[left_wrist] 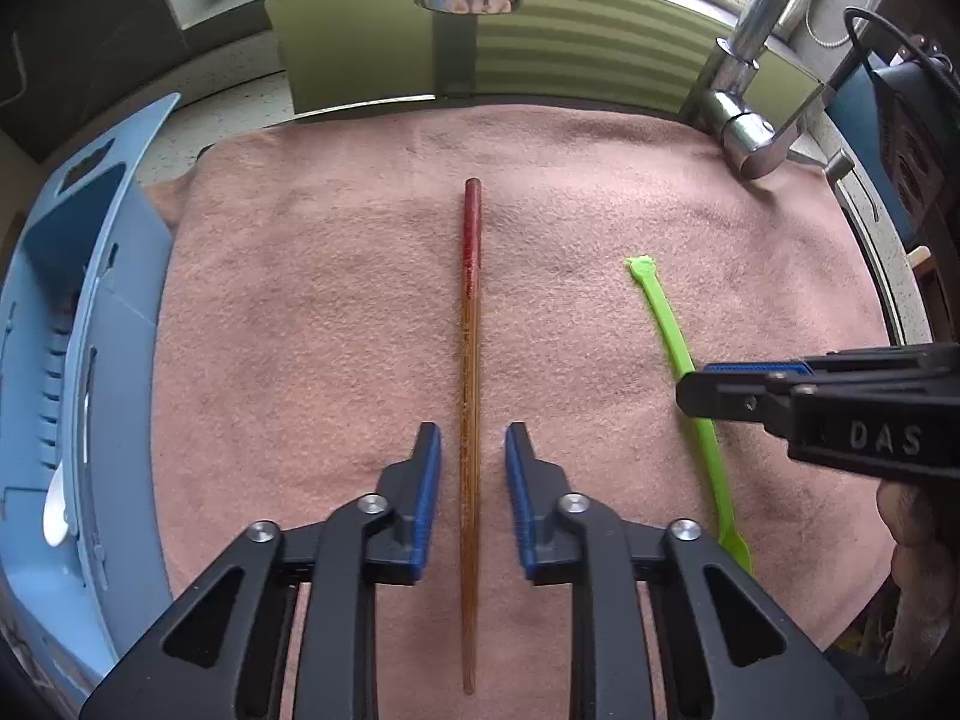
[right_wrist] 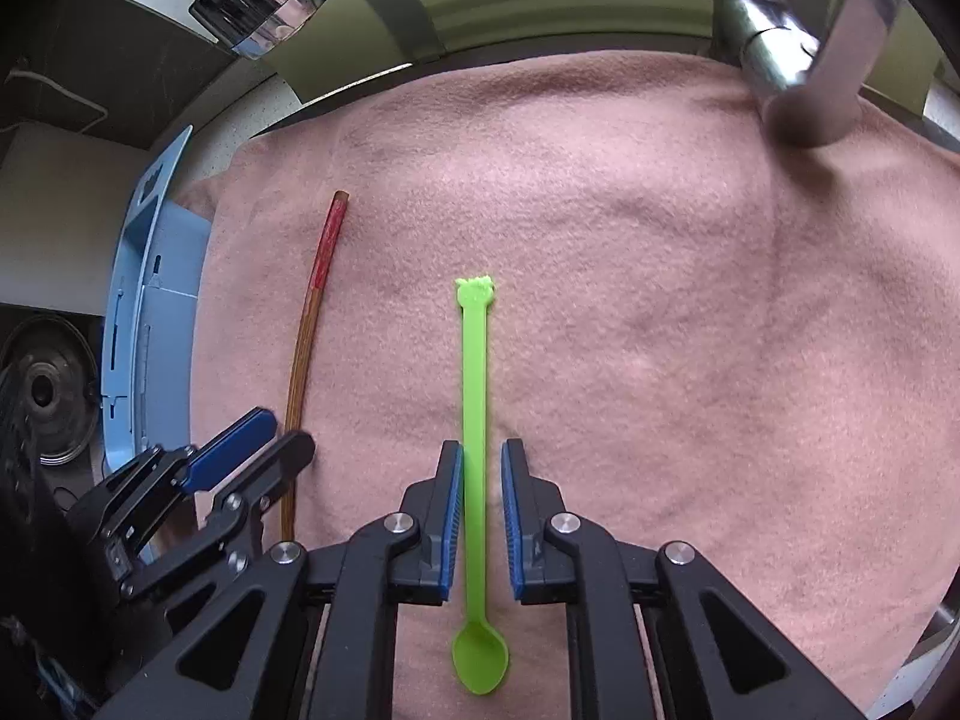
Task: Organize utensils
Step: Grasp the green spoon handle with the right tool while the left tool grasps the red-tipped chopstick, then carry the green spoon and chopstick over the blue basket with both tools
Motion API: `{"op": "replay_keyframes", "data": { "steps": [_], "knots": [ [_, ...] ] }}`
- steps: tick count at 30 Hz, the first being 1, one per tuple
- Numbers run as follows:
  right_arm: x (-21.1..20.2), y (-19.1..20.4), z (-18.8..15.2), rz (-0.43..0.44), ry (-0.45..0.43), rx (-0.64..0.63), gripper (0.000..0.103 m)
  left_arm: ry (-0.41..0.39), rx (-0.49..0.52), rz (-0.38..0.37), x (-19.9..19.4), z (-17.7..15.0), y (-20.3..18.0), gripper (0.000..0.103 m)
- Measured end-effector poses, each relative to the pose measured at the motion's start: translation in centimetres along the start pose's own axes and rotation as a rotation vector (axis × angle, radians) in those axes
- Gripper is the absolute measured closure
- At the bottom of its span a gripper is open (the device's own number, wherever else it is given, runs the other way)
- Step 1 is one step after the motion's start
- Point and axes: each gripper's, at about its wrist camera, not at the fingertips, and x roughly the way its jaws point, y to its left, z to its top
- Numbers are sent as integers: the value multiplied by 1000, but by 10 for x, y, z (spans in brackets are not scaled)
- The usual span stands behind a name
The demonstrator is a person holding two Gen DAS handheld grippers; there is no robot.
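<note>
Pink towel (left_wrist: 600, 210) carries both utensils, lying parallel. Chopstick (left_wrist: 471, 360) runs lengthwise between left gripper (left_wrist: 473, 450) pads, narrow gap either side, not pinched. Green spoon (right_wrist: 477, 420) likewise within right gripper (right_wrist: 482, 468), near-closed, left pad touching.

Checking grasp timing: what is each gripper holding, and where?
Nothing clamped: left gripper straddles the chopstick, plain end; right gripper the green spoon, lower handle; gaps show.

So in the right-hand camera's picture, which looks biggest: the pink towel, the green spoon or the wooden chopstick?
Largest to smallest, as they look:
1. pink towel, by far
2. green spoon and wooden chopstick: similar length, the spoon nearer the camera, so no firm ranking.
</note>
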Motion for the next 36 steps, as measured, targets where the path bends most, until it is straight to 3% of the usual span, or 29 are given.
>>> {"op": "replay_keyframes", "data": {
  "steps": [12, 20, 30, 36],
  "knots": [
    [5, 18, -9, -101, -45, -130, 91, 31, 31, -14, 11, 9, -1, 91],
    [-2, -4, -7, -14, -51, -31, 96, 10, -13, -47, 9, 9, 5, 97],
    [-5, -15, -13, 68, -70, 59, 97, -7, -38, -71, 5, 7, 8, 97],
    [-7, -17, -13, 70, -84, 60, 97, -20, -22, -79, 0, 5, 6, 97]
  ]
}}
